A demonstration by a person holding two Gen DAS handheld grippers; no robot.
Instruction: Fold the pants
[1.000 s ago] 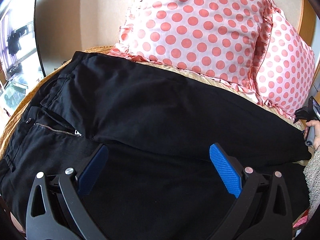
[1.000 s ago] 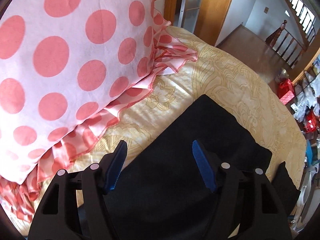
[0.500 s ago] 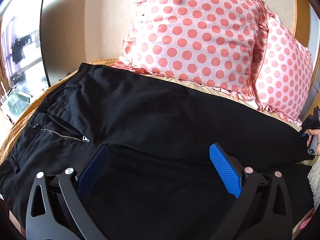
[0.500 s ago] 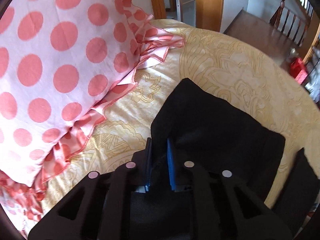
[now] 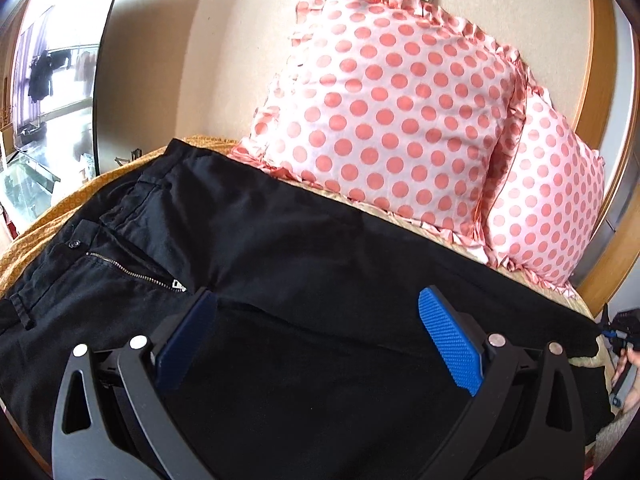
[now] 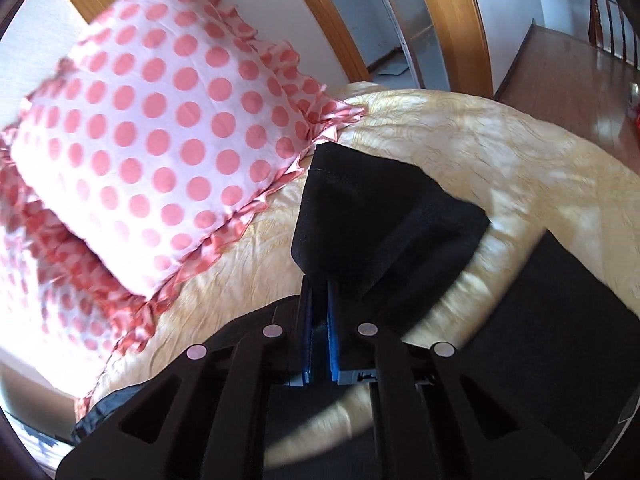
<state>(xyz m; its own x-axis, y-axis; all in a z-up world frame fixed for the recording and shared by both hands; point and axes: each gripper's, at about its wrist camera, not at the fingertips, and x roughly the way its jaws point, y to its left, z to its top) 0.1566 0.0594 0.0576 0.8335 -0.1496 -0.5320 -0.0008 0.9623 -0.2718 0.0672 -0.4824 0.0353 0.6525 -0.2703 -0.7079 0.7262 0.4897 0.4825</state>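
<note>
Black pants (image 5: 304, 264) lie spread across the bed, waistband and open zipper (image 5: 136, 274) at the left, legs running right. My left gripper (image 5: 318, 336) is open just above the thigh area, holding nothing. My right gripper (image 6: 319, 312) is shut on the hem end of one pant leg (image 6: 376, 220) and holds it lifted off the yellow bedspread (image 6: 480, 152). The other leg's end (image 6: 568, 320) lies flat at the right. The right gripper also shows at the far right edge of the left wrist view (image 5: 620, 332).
Two pink polka-dot pillows (image 5: 392, 108) (image 5: 548, 200) lean against the wall behind the pants; one shows in the right wrist view (image 6: 160, 140). A wooden door frame (image 6: 452, 28) and a wooden floor (image 6: 568, 72) lie beyond the bed's edge.
My right gripper closed on the leg hem and lifted it off the bedspread. My left gripper stayed open and tilted back slightly.
</note>
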